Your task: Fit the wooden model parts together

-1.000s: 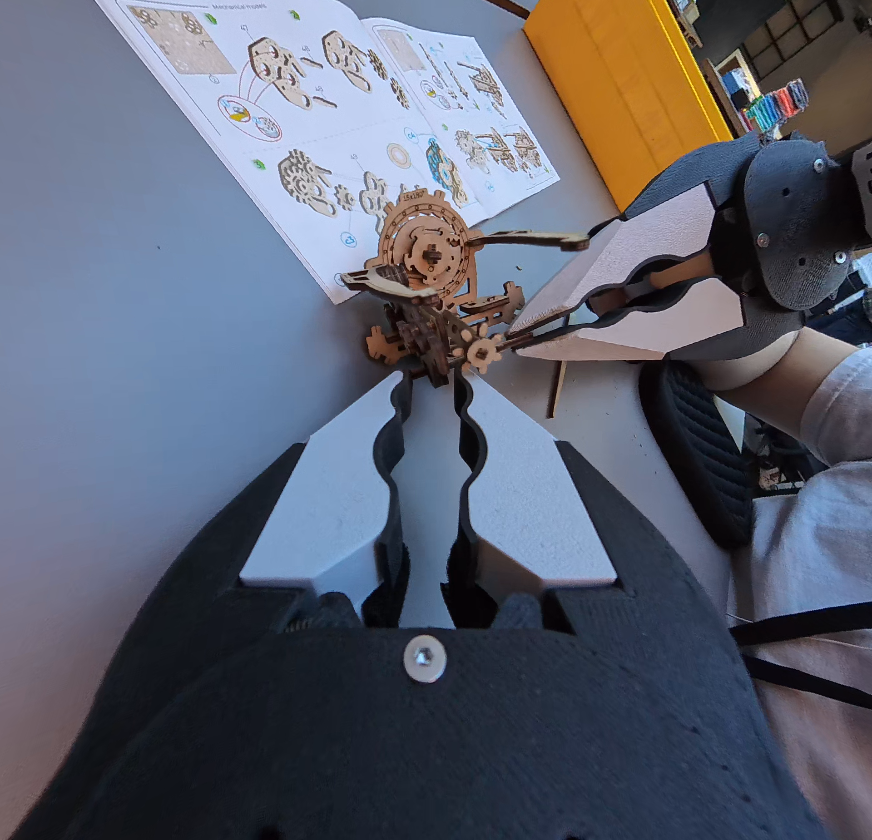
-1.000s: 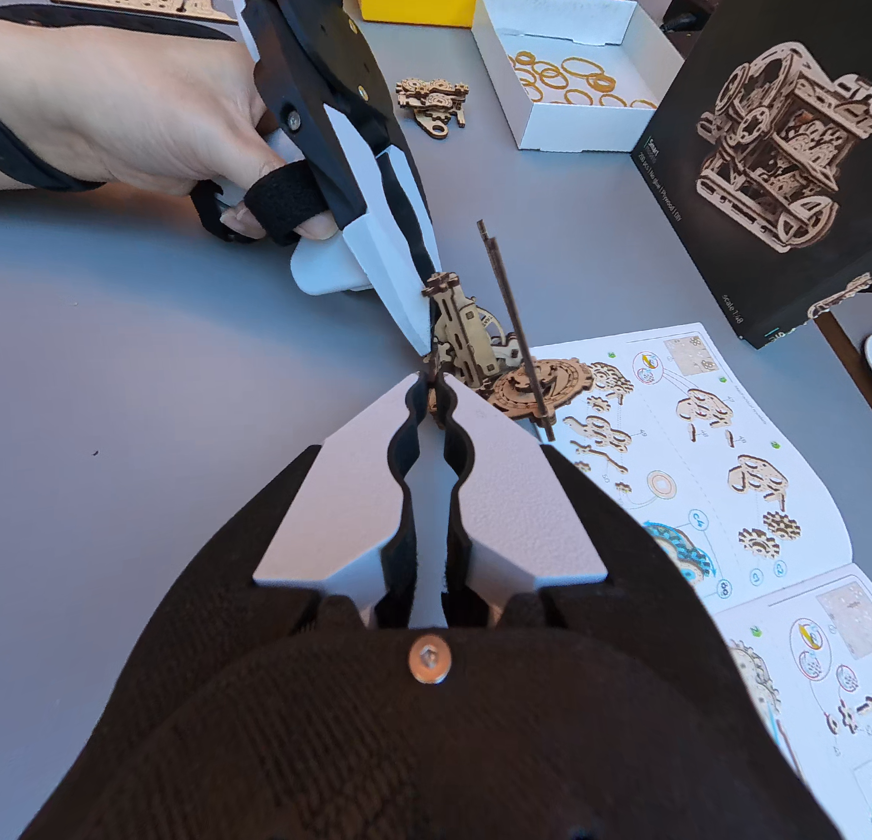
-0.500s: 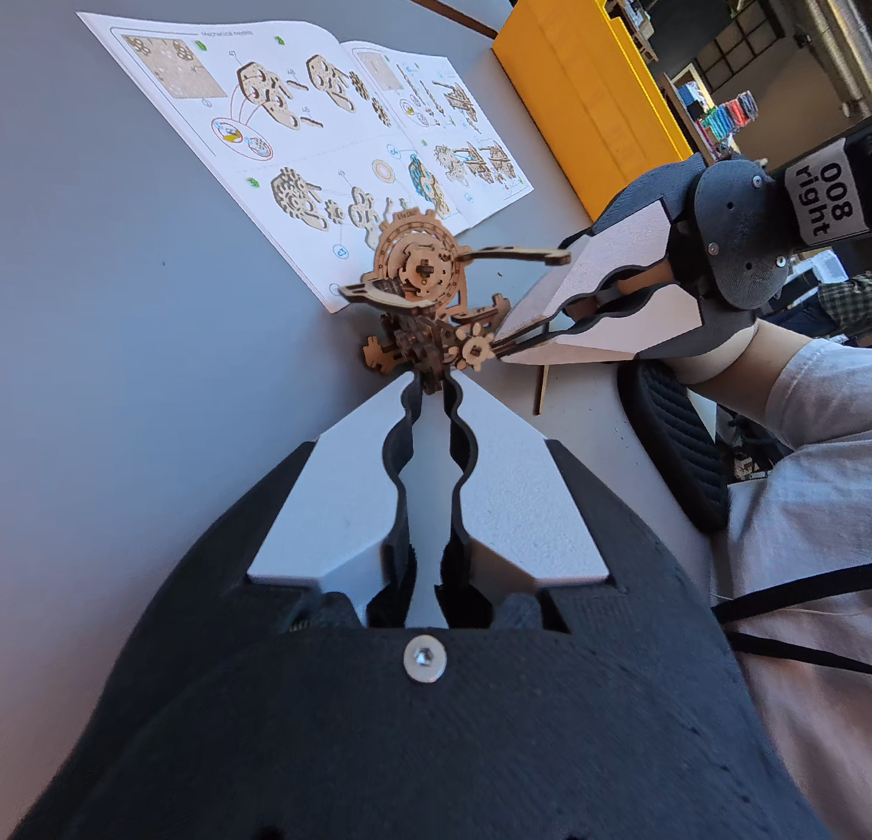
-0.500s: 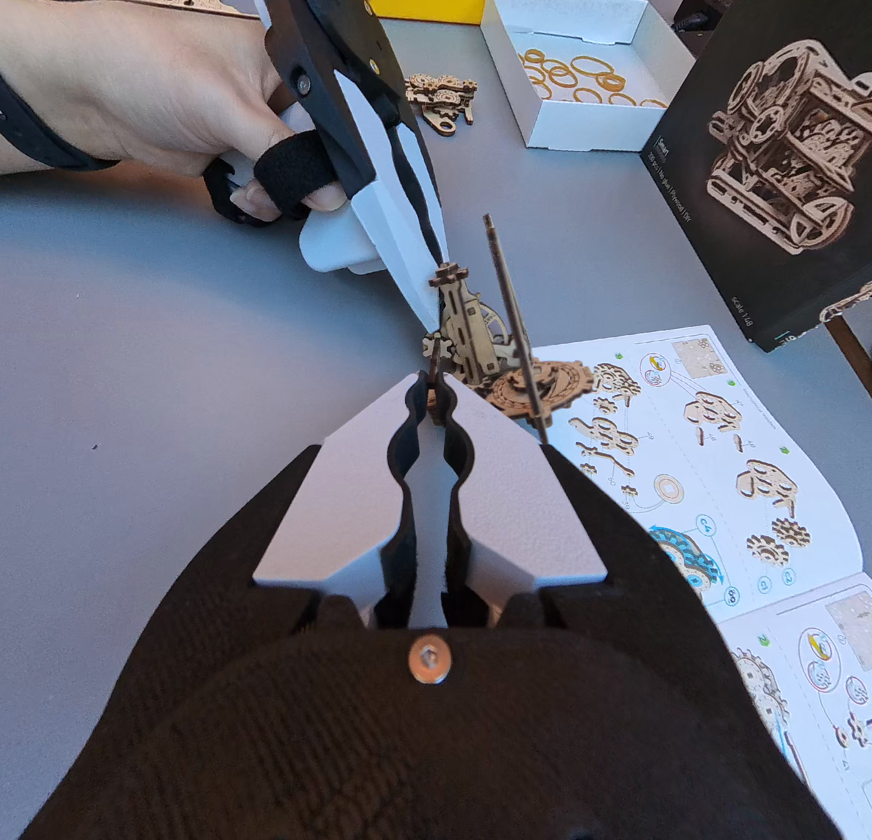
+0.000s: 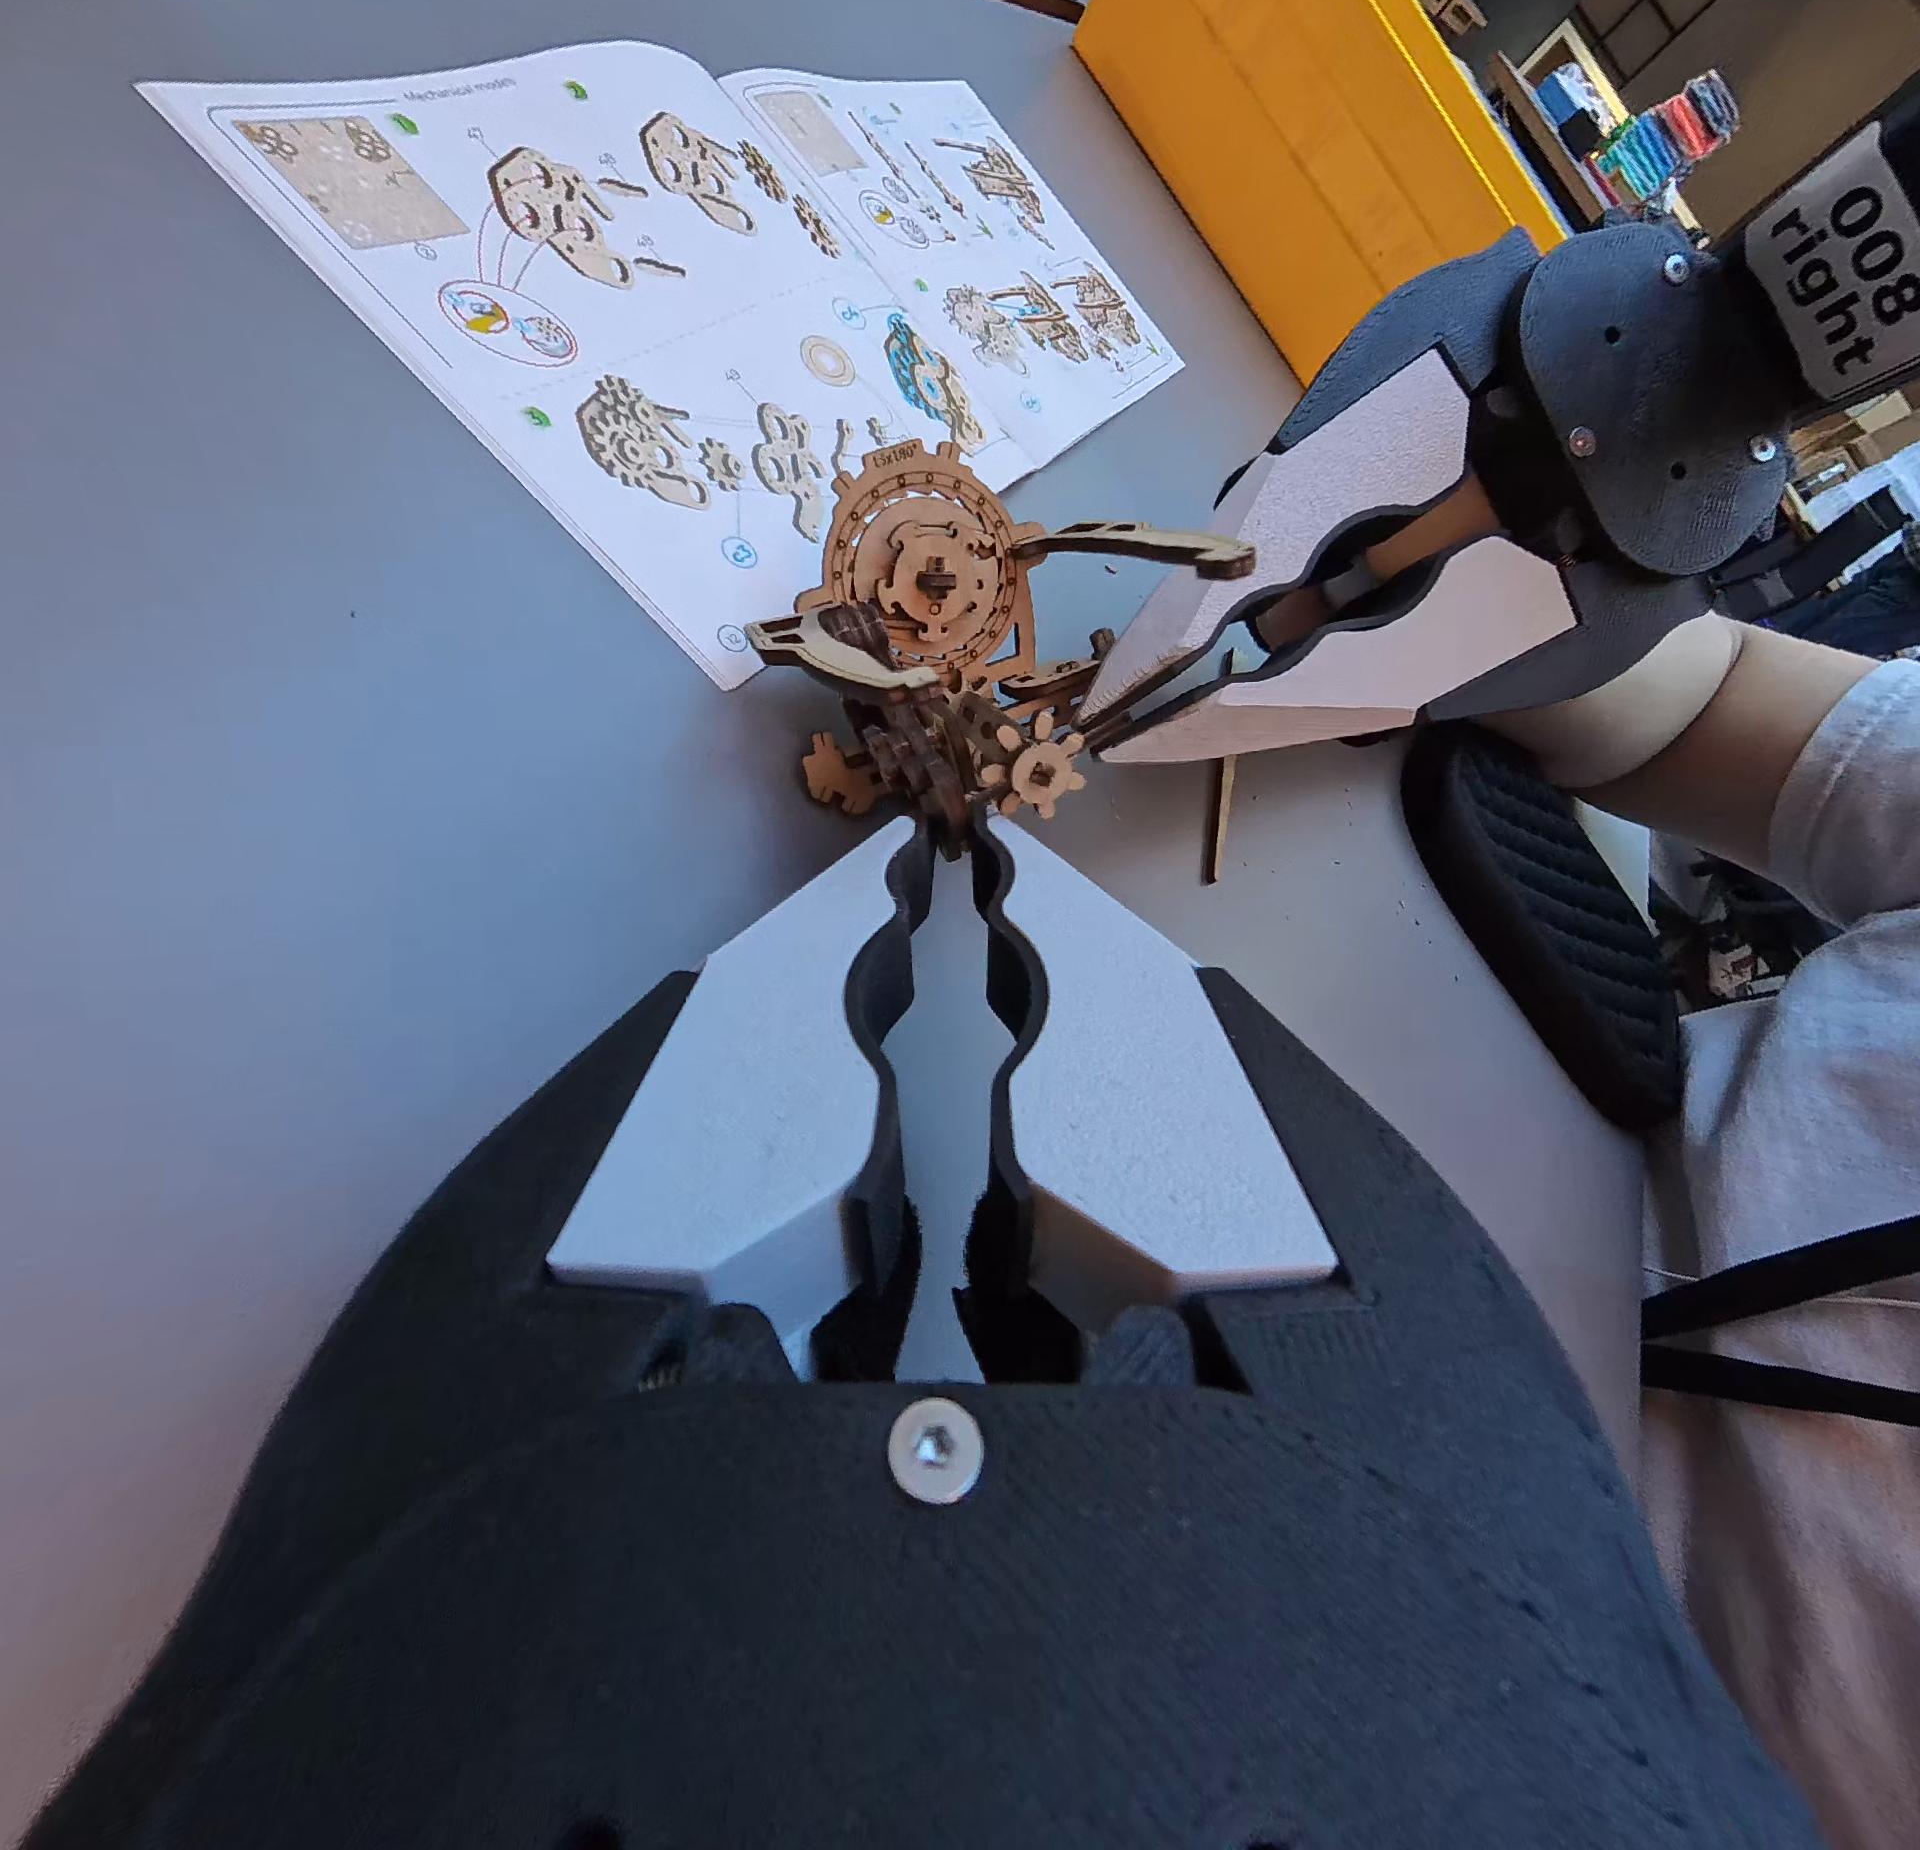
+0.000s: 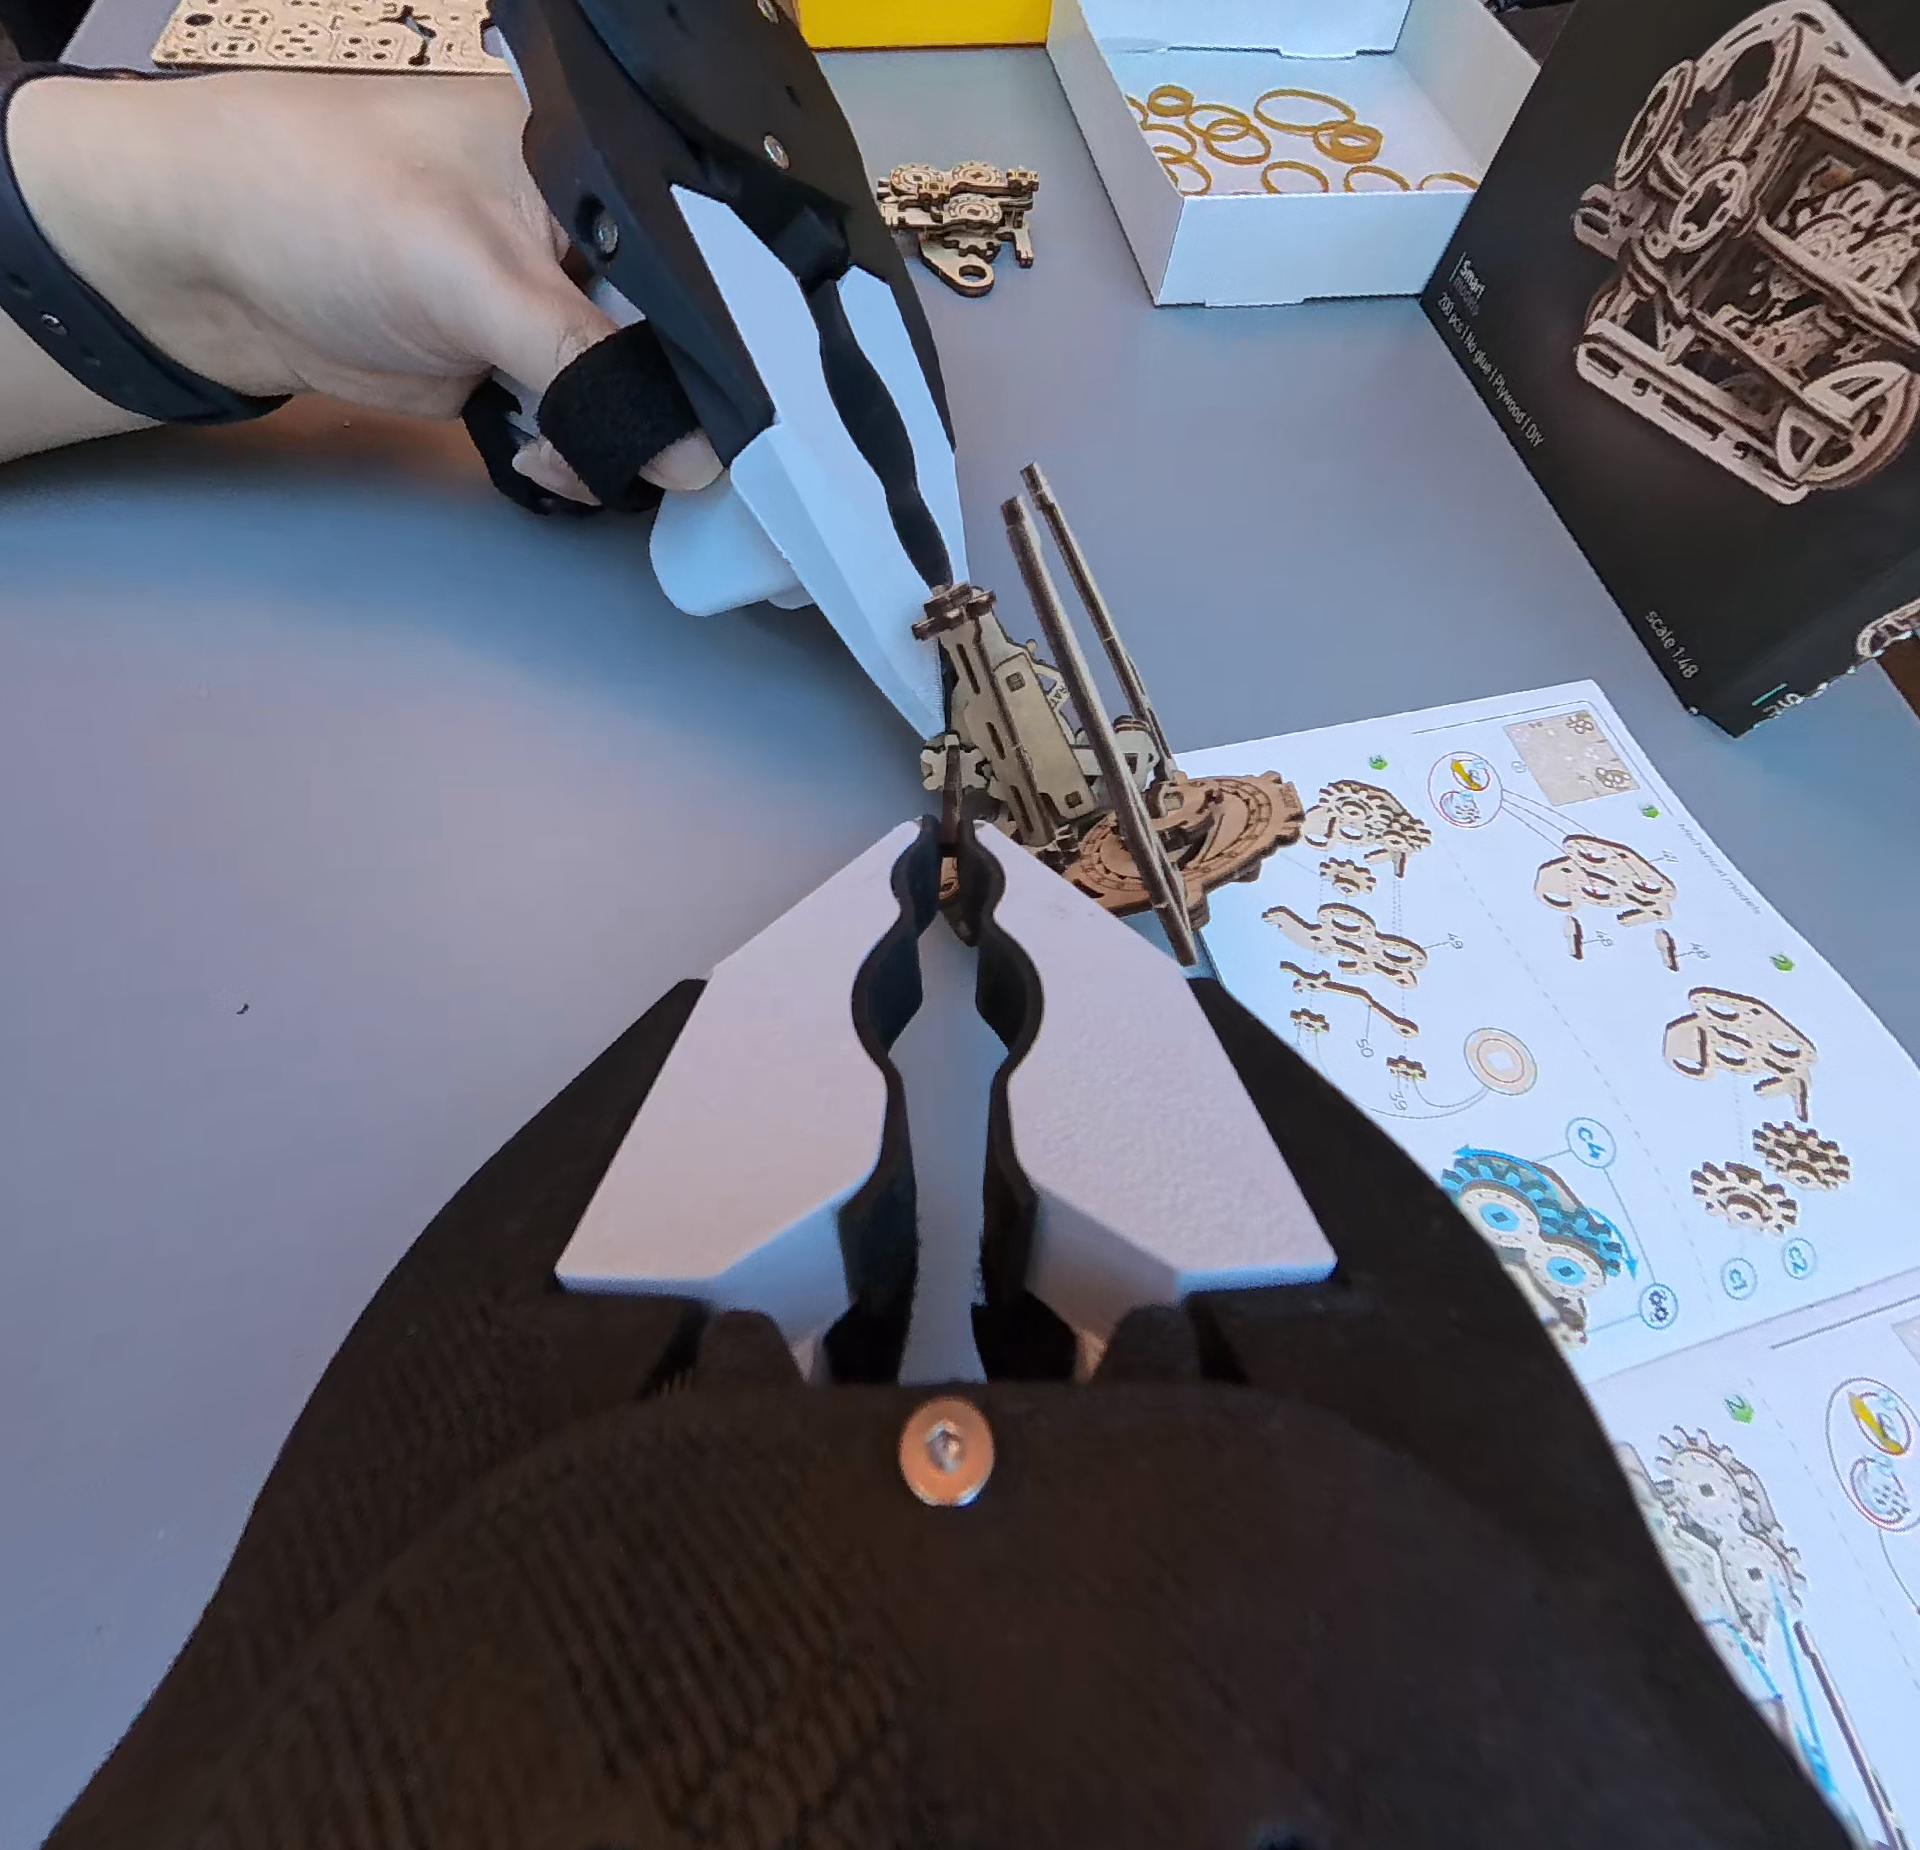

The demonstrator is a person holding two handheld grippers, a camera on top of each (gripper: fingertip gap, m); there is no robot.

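Observation:
The wooden model point(image 5: 920, 595), a geared disc with two long curved arms, is held just above the grey table point(image 5: 312, 865). My left gripper point(image 5: 951, 834) is shut on its lower frame. My right gripper point(image 5: 1086, 746) comes in from the right, shut on a small gear piece point(image 5: 1044, 777) at the model's side. In the right wrist view my right gripper point(image 6: 951, 850) pinches that thin piece edge-on, against the model point(image 6: 1018, 730). The left gripper point(image 6: 940, 642) grips the model from above left. How the gear seats is hidden.
An open instruction booklet point(image 5: 623, 273) lies behind the model. A thin wooden stick point(image 5: 1221, 813) lies on the table. A yellow bin point(image 5: 1299, 138), a white box of rubber bands point(image 6: 1278, 138), a black product box point(image 6: 1714, 294), a small sub-assembly point(image 6: 961, 211) and a parts sheet point(image 6: 322, 3) stand farther off. Less than 4 cm separates the two grippers' tips. It is some 20 cm from my left tips to the small sub-assembly point(image 6: 961, 211).
Both grippers stay shut on the model. The model has turned a little, so both long arms now show in the right wrist view. The left gripper has tilted slightly.

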